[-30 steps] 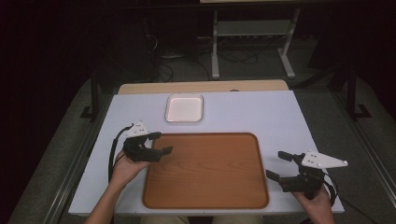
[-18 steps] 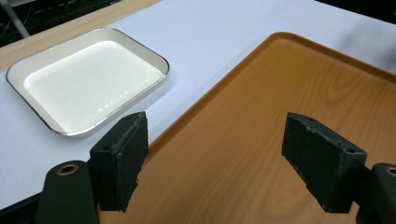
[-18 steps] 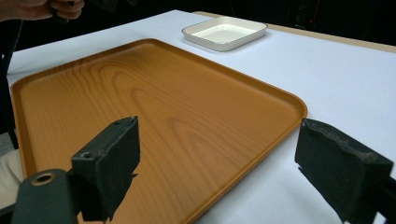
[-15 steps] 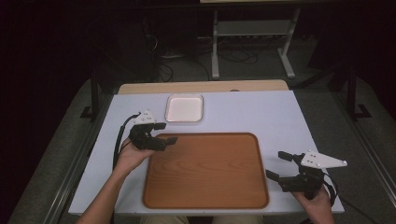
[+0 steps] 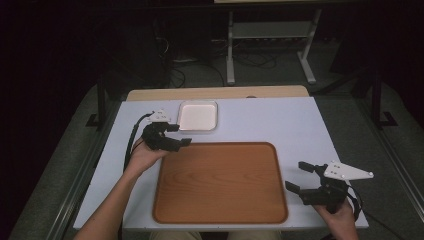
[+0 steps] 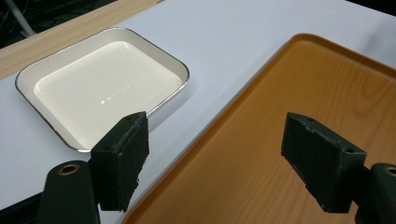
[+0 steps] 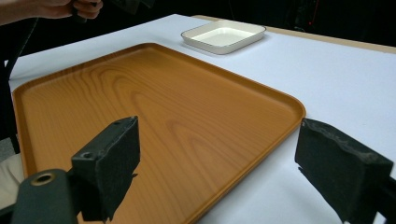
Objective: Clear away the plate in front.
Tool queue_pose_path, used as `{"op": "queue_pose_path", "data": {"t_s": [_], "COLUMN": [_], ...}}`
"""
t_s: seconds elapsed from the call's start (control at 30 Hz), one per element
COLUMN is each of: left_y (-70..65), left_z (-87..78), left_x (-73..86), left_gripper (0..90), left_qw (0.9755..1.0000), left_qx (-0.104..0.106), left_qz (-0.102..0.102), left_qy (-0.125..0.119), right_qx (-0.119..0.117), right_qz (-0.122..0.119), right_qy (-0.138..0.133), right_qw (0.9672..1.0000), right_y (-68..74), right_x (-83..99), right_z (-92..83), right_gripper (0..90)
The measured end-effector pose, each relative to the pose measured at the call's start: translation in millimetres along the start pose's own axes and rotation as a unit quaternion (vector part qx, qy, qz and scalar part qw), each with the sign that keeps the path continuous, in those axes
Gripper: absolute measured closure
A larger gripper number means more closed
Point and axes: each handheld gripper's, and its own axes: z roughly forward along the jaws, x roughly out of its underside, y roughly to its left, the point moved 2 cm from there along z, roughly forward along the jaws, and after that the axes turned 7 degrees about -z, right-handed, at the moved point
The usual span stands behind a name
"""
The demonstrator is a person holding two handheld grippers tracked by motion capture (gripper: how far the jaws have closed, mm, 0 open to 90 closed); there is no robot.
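left gripper [image 5: 177, 135]: jaws spread, nothing held; centre-left, by the white dish [image 5: 198, 115]
right gripper [image 5: 302, 178]: jaws apart; lower right, beside wooden tray [image 5: 220, 181]

We see our left hand-held gripper [image 5: 176, 135] and right hand-held gripper [image 5: 303, 177], both black with chunky square pads, round screws, black cables, and a grey three-cornered plate on top.

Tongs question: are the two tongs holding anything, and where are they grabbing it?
Nothing is held. The left tongs hang open near the white dish; the right tongs are open beside the wooden tray.
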Motion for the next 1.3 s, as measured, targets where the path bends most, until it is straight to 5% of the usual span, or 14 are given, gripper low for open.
{"op": "queue_pose_path", "data": {"t_s": [0.77,1.3], "left_y": [39.6,81.1], "left_z": [21.1,41.2], "left_x": [-41.9,-72.4], "left_gripper": [24.4,29.6], "left_qw": [0.9992,0.995], "left_qx": [-0.014,-0.038], "left_qz": [-0.012,-0.057], "left_qy": [0.036,0.073], "right_qx": [0.003,0.004], "right_qz": [0.001,0.001], "right_qy": [0.0,0.002], "right_qw": [1.0,1.0], "right_y": [-1.2,-1.6], "right_x": [-0.2,-0.1], "right_z": [0.9,1.7], "right_gripper": [13.3,13.3]}}
